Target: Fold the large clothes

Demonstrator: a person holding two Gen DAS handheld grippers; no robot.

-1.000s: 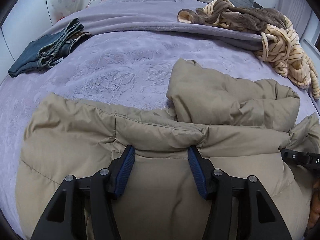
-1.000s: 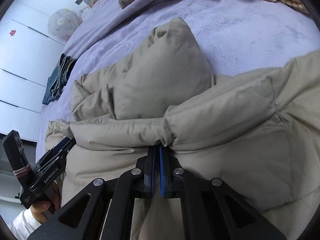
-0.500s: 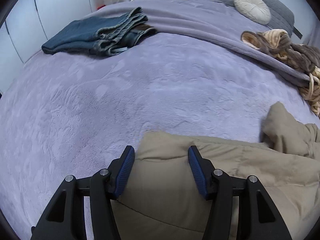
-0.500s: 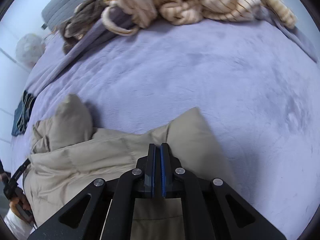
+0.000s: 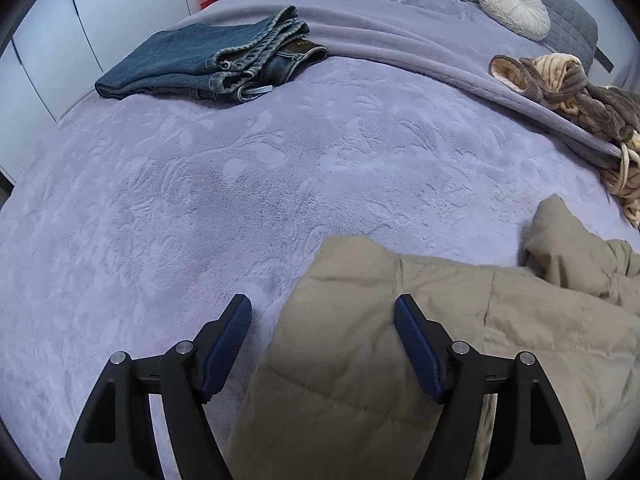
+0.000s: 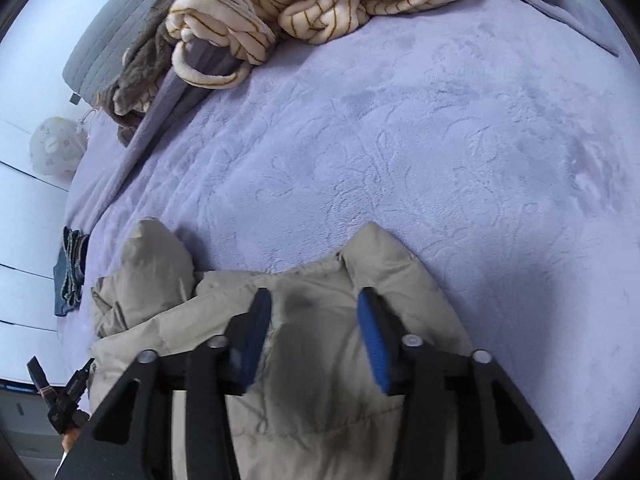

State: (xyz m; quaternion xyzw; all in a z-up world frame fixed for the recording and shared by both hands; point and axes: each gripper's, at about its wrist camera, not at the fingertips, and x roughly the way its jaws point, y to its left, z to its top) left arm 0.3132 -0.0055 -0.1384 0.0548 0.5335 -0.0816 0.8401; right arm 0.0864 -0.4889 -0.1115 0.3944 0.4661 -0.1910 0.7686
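Padding and slick shell fabric make the tan puffer jacket [image 5: 420, 360] a bulky, springy thing to fold, by my judgement: light for its size, soft, likely to slide on itself and puff back open unless pressed flat. It lies on the lavender bedspread [image 5: 240, 200], near its front edge, with one sleeve or corner bunched up at the jacket's far side [image 6: 156, 264]. The left gripper [image 5: 322, 336] hangs over the jacket's left corner, its jaws opening, blue pads [image 5: 228, 344] clear of the cloth, one over bare bedspread. The right gripper [image 6: 314, 332] sits above the jacket's right corner; its jaws are opening too, the fabric lying between them but not pinched. A good hold would be on a stitched seam or hem at a corner, where the quilting gives a firm ridge, rather than on a smooth puffed panel. Beyond the jacket, well apart from it, lie folded jeans [image 5: 208, 64] to the far left and a heap of striped fleece clothing [image 6: 320, 4] to the far right.
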